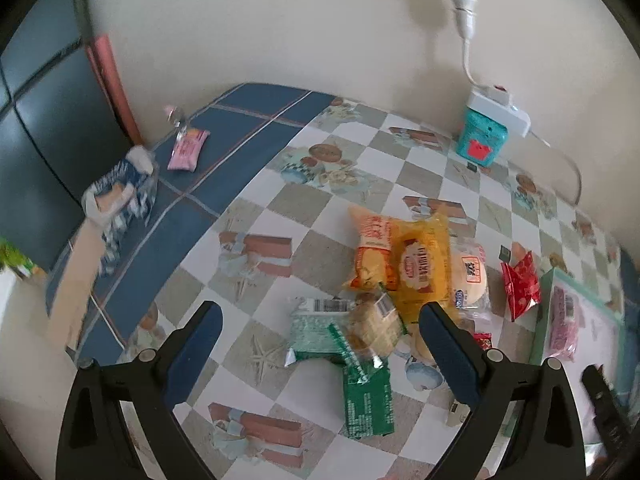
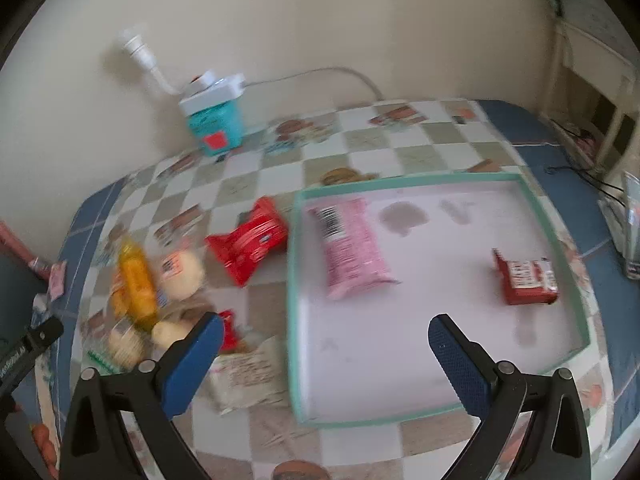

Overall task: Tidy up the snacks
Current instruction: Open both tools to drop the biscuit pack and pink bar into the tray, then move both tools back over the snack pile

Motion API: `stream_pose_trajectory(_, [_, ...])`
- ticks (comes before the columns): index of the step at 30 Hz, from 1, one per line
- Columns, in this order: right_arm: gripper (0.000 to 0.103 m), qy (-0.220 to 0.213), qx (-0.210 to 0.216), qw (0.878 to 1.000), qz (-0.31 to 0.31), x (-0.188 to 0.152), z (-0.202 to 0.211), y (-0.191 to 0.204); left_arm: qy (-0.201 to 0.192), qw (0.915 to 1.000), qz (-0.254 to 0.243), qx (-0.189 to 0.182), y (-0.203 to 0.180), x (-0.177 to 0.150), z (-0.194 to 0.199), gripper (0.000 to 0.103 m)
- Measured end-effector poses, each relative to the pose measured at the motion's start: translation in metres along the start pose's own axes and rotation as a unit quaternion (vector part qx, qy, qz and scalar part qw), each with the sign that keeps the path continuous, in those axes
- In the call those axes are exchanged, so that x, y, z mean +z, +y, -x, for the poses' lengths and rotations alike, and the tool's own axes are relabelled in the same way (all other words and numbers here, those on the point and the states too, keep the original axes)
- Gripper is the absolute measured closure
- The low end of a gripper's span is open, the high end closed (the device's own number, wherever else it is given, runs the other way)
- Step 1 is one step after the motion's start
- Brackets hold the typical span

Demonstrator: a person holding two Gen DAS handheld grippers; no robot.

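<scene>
Both claws stand spread wide with nothing between their pads: the left claw (image 1: 322, 354) above the snack pile (image 1: 400, 276) on the checked surface (image 1: 256, 240), the right claw (image 2: 326, 354) above the green-rimmed tray (image 2: 294, 280). Inside the tray lie a pink packet (image 2: 352, 248) and a red packet (image 2: 526, 282), well apart.

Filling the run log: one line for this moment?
left claw: open, empty | right claw: open, empty | tray: pink packet, red packet

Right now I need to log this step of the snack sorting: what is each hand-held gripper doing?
Left hand-held gripper: open, holding nothing, above the snack pile.
Right hand-held gripper: open, holding nothing, above the tray.
</scene>
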State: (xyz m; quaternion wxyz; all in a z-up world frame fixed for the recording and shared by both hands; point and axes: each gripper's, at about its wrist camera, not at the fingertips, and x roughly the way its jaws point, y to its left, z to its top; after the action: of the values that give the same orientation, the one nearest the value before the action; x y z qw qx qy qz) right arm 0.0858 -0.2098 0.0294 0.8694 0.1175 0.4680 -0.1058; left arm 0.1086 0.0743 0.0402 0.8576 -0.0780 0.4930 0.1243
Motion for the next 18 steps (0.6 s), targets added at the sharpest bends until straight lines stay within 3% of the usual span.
stream_pose_trajectory(5, [0.000,0.022,0.038,0.999,0.012,-0.007,-0.005,0.021,0.012,0.9993,0.036,-0.002,0.030,-0.005,-0.007,0.004])
stream_pose_trajectory(9, [0.000,0.035,0.043,0.998,0.032,-0.014,-0.011,0.041,0.024,0.9979,0.060,-0.004,0.045,-0.012,-0.013,0.004])
stream_pose_trajectory(18, [0.000,0.099,0.063,0.992,0.054,-0.035,-0.039,0.066,0.083,0.9920,0.091,-0.029,0.048,-0.022,-0.042,0.004])
